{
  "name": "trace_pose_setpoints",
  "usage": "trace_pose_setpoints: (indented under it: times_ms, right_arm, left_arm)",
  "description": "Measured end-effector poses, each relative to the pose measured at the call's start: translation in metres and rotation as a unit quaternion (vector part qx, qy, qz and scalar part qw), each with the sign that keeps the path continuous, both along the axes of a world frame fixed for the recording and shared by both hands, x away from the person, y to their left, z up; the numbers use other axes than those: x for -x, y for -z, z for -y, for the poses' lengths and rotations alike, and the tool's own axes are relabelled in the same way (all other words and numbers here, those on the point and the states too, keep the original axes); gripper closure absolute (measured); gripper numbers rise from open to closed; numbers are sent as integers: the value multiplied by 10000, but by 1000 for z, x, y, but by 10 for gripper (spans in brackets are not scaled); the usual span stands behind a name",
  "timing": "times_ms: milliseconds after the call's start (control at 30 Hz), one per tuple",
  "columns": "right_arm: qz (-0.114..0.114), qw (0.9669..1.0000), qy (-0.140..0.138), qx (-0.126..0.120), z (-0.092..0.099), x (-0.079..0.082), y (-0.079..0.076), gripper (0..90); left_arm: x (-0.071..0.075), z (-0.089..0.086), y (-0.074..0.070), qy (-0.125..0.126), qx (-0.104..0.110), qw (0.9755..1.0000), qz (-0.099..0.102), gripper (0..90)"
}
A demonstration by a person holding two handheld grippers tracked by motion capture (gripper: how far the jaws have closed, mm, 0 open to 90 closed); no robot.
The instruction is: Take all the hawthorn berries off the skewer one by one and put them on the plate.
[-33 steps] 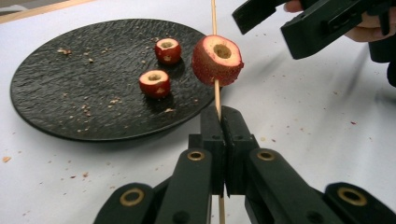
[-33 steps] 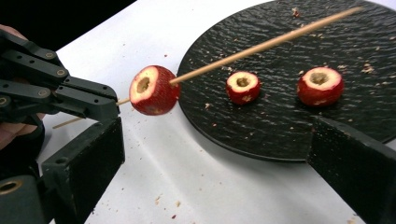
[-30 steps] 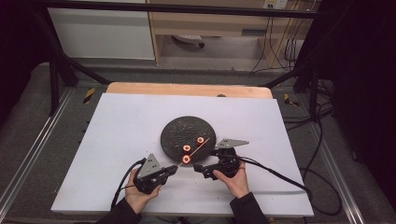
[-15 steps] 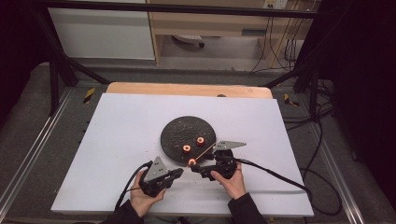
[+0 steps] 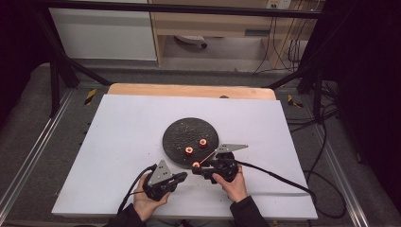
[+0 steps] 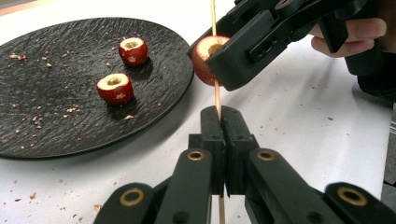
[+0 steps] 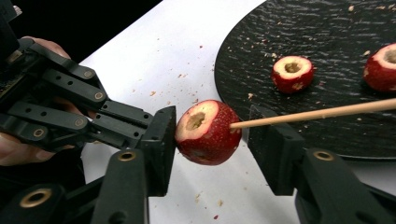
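Note:
A cored red fruit (image 7: 205,135) is speared on a thin wooden skewer (image 7: 317,112) just off the near rim of the black plate (image 5: 175,130). My left gripper (image 6: 219,116) is shut on the skewer (image 6: 214,18) below the fruit (image 6: 205,51). My right gripper (image 7: 212,130) straddles the fruit, and its jaws have just been closing. One pad touches the fruit's skin; the other stands a narrow gap off, by the skewer. Two more cored fruits (image 5: 188,151) (image 5: 203,143) lie on the plate. In the high view both grippers (image 5: 185,175) (image 5: 196,166) meet at the plate's near edge.
Red crumbs are scattered on the plate (image 6: 56,116) and on the white tabletop (image 5: 118,132) around it. Black cables trail from both grippers toward the table's front and right. A wooden strip (image 5: 189,90) runs along the table's far edge.
The right gripper's jaws have drawn in around the skewered fruit. The left hand has shifted slightly right, toward the right gripper, with the skewer still in its grip.

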State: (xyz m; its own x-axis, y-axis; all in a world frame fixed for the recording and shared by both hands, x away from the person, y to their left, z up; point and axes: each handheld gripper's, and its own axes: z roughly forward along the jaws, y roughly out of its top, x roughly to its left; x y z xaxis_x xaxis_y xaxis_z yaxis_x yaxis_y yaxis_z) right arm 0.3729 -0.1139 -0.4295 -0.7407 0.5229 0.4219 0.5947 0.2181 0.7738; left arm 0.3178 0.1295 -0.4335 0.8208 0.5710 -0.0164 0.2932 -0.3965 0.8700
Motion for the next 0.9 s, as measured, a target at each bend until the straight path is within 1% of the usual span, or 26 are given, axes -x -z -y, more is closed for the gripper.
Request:
trace_pose_setpoints:
  times_ms: [167,333,633,733,900]
  right_arm:
    - [-55,10000,-52,-27,0,0,0,595]
    - [-93,9999,-46,-59,0,0,0,604]
    - [-63,9999,19,-82,2,0,-2,607]
    - [-46,9998,121,-125,5,-1,-3,608]
    - [-22,9992,336,-207,17,-3,-6,609]
  left_arm:
    - [0,-1,0,-9,5,10000,2,884]
    - [0,-1,0,-7,13,10000,9,884]
    - [0,-1,-1,-19,42,10000,17,884]
    - [0,-2,-1,-14,33,10000,16,884]
    - [1,-2,-1,19,41,10000,28,884]
